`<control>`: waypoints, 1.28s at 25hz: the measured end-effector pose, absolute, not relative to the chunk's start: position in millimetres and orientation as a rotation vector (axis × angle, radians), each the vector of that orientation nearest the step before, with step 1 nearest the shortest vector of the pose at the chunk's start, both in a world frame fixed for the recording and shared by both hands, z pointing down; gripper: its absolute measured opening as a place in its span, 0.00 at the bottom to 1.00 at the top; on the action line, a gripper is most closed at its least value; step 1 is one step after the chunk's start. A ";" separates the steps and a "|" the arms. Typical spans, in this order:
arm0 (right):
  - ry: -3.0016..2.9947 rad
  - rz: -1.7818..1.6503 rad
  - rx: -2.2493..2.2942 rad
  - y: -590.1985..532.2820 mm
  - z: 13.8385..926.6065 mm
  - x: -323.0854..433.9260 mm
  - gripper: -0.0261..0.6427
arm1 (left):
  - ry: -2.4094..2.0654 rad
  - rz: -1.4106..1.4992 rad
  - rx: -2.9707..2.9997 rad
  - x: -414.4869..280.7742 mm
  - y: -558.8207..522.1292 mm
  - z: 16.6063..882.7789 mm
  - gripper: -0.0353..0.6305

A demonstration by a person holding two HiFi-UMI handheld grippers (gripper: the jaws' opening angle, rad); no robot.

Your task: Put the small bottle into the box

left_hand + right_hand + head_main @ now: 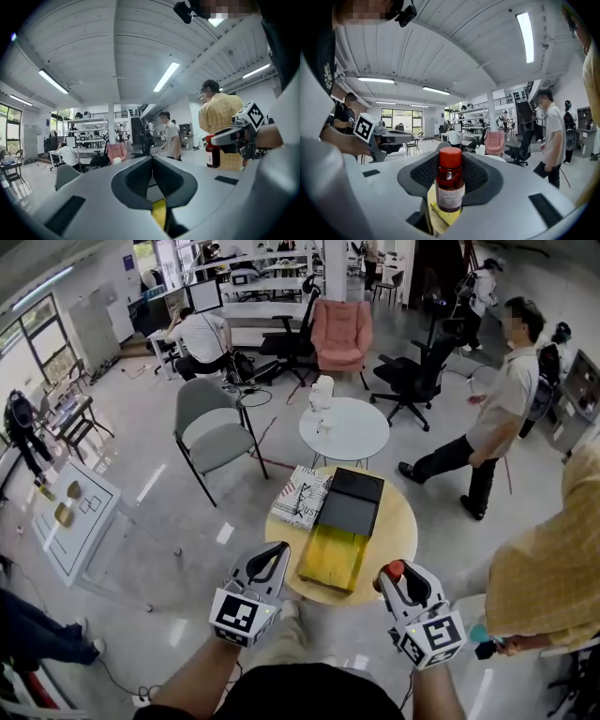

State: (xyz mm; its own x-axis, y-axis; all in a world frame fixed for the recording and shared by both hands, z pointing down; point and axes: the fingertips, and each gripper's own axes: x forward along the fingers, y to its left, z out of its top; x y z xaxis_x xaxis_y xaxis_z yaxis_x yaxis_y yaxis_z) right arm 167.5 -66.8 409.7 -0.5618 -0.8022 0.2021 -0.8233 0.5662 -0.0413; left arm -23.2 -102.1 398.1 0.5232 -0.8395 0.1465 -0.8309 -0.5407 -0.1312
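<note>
The small bottle [450,183] is brown glass with a red cap and a pale label. It stands upright between the jaws of my right gripper [390,574], which is shut on it. In the head view its red cap [395,569] shows at the near right edge of the round wooden table [403,521]. The box [333,557] is a yellow see-through tray with a black lid [350,502] lying open behind it, in the middle of the table. My left gripper [279,550] hovers at the table's near left edge, shut and empty, its tips meeting [152,157].
A patterned booklet [302,495] lies left of the black lid. Beyond stand a white round table [344,432] and a grey chair [211,423]. A person [497,409] walks at right; another in a yellow shirt [553,577] stands close by my right gripper.
</note>
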 end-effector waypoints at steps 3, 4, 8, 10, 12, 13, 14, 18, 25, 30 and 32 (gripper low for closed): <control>-2.624 0.206 1.389 -71.3 415.0 166.6 0.27 | 1.448 -0.292 -2.716 -16.7 -110.1 396.9 0.08; -2.620 0.209 1.392 -73.3 416.1 166.4 0.27 | 1.433 -0.290 -2.719 -14.6 -113.2 397.1 0.08; -2.612 0.217 1.401 -85.6 418.5 161.2 0.27 | 1.405 -0.288 -2.731 -13.8 -131.4 398.5 0.08; -2.604 0.219 1.404 -92.5 419.7 158.2 0.27 | 1.393 -0.283 -2.735 -15.2 -141.3 399.4 0.08; -2.596 0.220 1.412 -101.7 419.3 157.2 0.27 | 1.384 -0.282 -2.739 -16.1 -152.4 399.5 0.08; -2.593 0.222 1.417 -106.6 419.3 156.7 0.27 | 1.381 -0.281 -2.740 -16.9 -158.1 400.2 0.08; -2.591 0.225 1.421 -111.5 419.8 155.9 0.27 | 1.379 -0.280 -2.742 -18.1 -163.8 401.8 0.08; -2.573 0.242 1.428 -130.9 426.4 151.1 0.27 | 1.366 -0.285 -2.759 -21.4 -184.8 408.2 0.08; -2.545 0.281 1.424 -162.0 439.6 140.4 0.27 | 1.346 -0.312 -2.796 -25.4 -217.9 421.5 0.08; -2.517 0.315 1.417 -181.6 450.7 132.4 0.27 | 1.338 -0.340 -2.822 -33.1 -237.0 430.8 0.08; -2.507 0.331 1.412 -189.1 457.6 129.2 0.27 | 1.345 -0.347 -2.827 -37.9 -243.8 436.0 0.08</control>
State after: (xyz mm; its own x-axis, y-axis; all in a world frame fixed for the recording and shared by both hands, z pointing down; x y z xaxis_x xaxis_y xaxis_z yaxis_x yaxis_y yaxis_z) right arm 129.2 -189.1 457.6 -0.5017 -0.8037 0.3198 -0.8592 0.5058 -0.0767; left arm -37.9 -243.8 436.0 0.6112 -0.7656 0.2010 -0.7673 -0.6354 -0.0869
